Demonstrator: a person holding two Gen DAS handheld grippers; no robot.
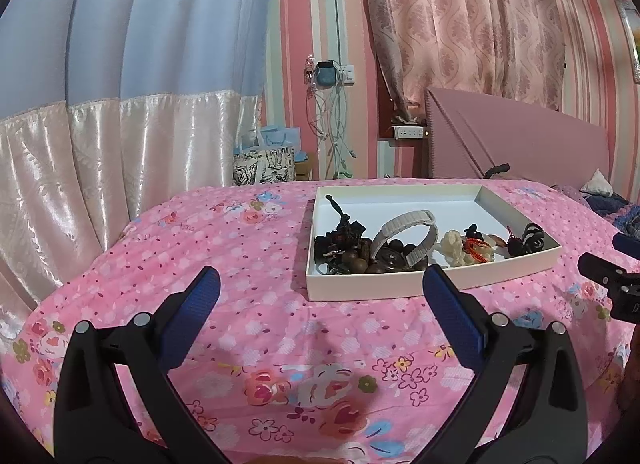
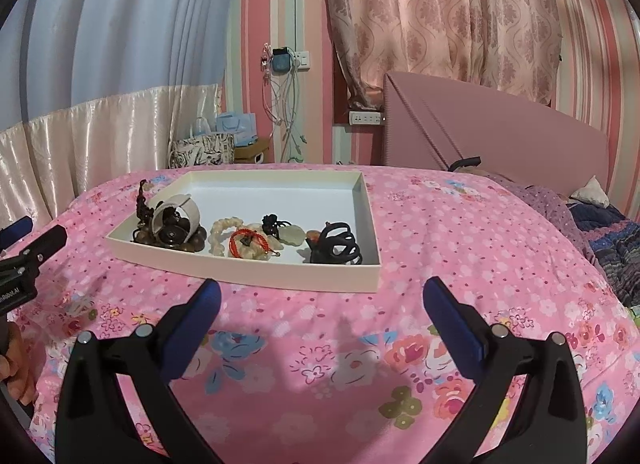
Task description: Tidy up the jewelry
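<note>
A shallow white tray lies on the pink floral bedspread. Along its near side lie dark wooden beads, a beige watch strap, a cream bead bracelet with a red cord, a pale pendant and a black hair claw. My left gripper hangs open just short of the tray's near left corner, holding nothing. Also open and holding nothing, my right gripper hovers before the tray's near right corner.
The bedspread spreads around the tray. A pink headboard and dark blankets lie to the right. Curtains, hanging cables and gift bags stand behind the bed.
</note>
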